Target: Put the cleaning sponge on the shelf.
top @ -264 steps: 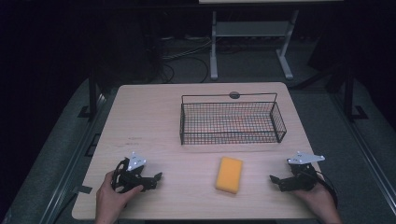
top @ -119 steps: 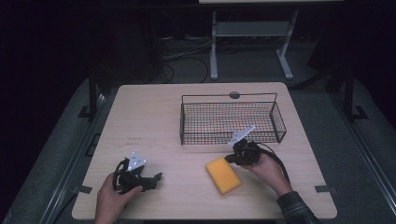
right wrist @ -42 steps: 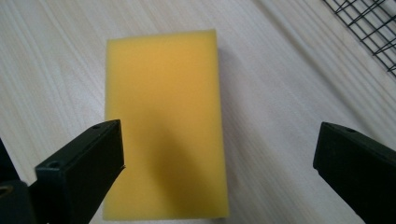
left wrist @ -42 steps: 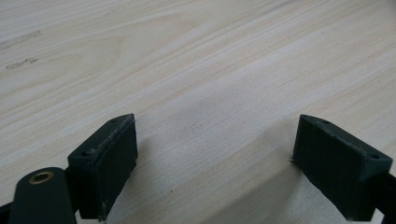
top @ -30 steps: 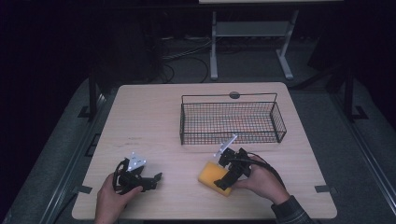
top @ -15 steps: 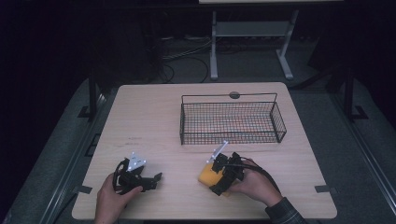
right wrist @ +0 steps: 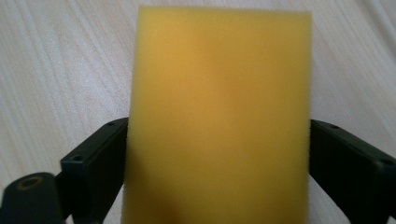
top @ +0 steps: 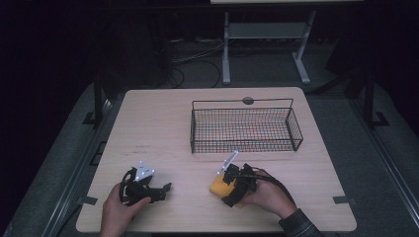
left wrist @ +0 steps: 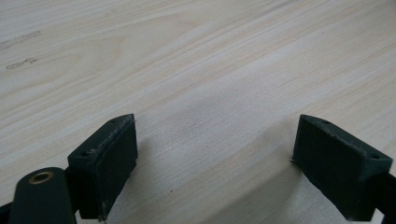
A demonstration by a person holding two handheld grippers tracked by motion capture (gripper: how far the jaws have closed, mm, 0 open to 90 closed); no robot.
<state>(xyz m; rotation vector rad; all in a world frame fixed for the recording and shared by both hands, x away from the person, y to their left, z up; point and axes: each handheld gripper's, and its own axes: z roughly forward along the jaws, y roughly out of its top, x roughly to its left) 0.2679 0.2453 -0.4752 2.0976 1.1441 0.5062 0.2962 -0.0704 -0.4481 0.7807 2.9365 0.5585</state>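
1. Sponge [top: 218, 184]: yellow, flat on the bench [top: 163, 123], near edge, a bit right of centre. It lies well short of the basket [top: 245, 129].
2. Right gripper [top: 228, 190]: in the person's right hand [top: 269, 197], lying low over the sponge and covering its right part from the high view.
3. Right gripper view: sponge [right wrist: 217, 121] sits between the two black jaws, one on each long side. Jaws have just been closing in on it and both pads now meet the sponge edges, so it is clamped, with the sponge not visibly squashed.
4. The sponge is in soft focus there, with pale wood grain of the bench [right wrist: 56, 70] to either side of it.
5. Left gripper [top: 157, 191]: in the left hand [top: 118, 210], resting on the bench near the near-left corner, well apart from the sponge.
6. Left gripper view: jaws wide apart, just bench [left wrist: 196, 70] wood between them, pads low to the surface.
7. Basket: black wire, rectangular, upright, on the far-right part of the bench, long side running left to right. No item seen inside it.
8. Small dark round disc [top: 248, 100] on the bench just beyond the basket's far rim.
9. Cable [top: 276, 181] trails from the right gripper back over the right hand towards the sleeve [top: 299, 228].
10. Floor around the bench is dark; a pale stand [top: 264, 47] is at the far side.
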